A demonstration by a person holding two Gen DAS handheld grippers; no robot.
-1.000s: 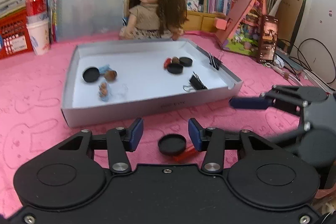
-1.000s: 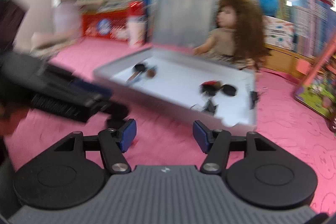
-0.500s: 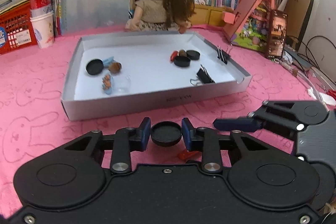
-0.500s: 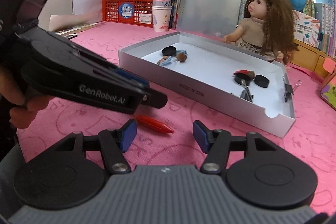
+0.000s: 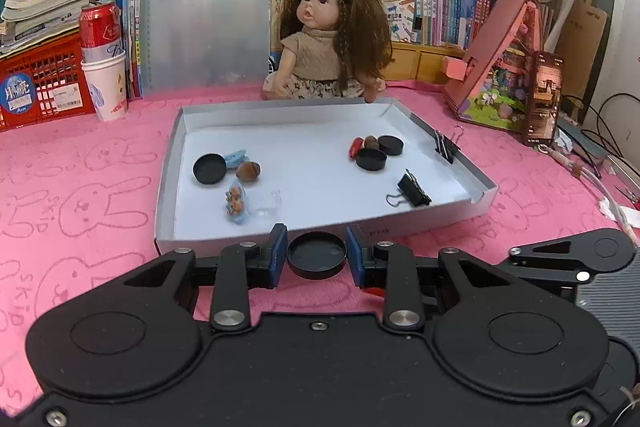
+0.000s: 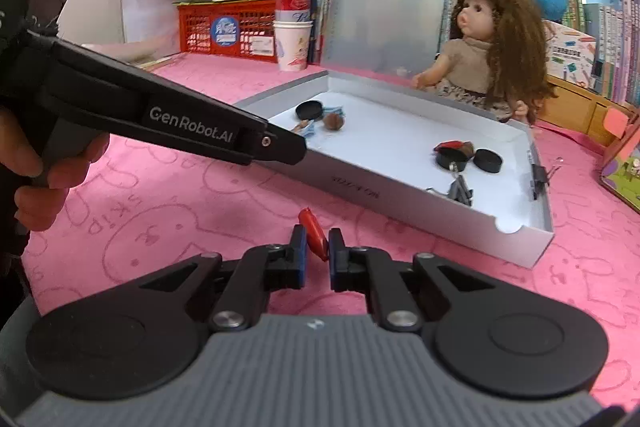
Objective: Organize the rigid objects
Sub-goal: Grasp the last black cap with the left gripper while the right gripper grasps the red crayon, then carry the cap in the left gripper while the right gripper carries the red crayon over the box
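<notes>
1. Rigid objects mostly lie in the grey tray [image 5: 166, 183]; two are in grip near its front wall, so pick-up looks done, and carry-over is next by my guess.
2. Left gripper [image 5: 317, 255]: jaws part-closed on the black cap [image 5: 317, 254], pads touching both sides; whether it's off the pink cloth [image 5: 80, 187] isn't clear.
3. Right gripper [image 6: 317, 254]: jaws have just closed and pinch the red piece [image 6: 314, 234], its tip poking out towards the tray.
4. Next move calls for lifting both over the near wall and releasing them inside, likely by the matching caps [image 5: 372, 159] at far right.
</notes>
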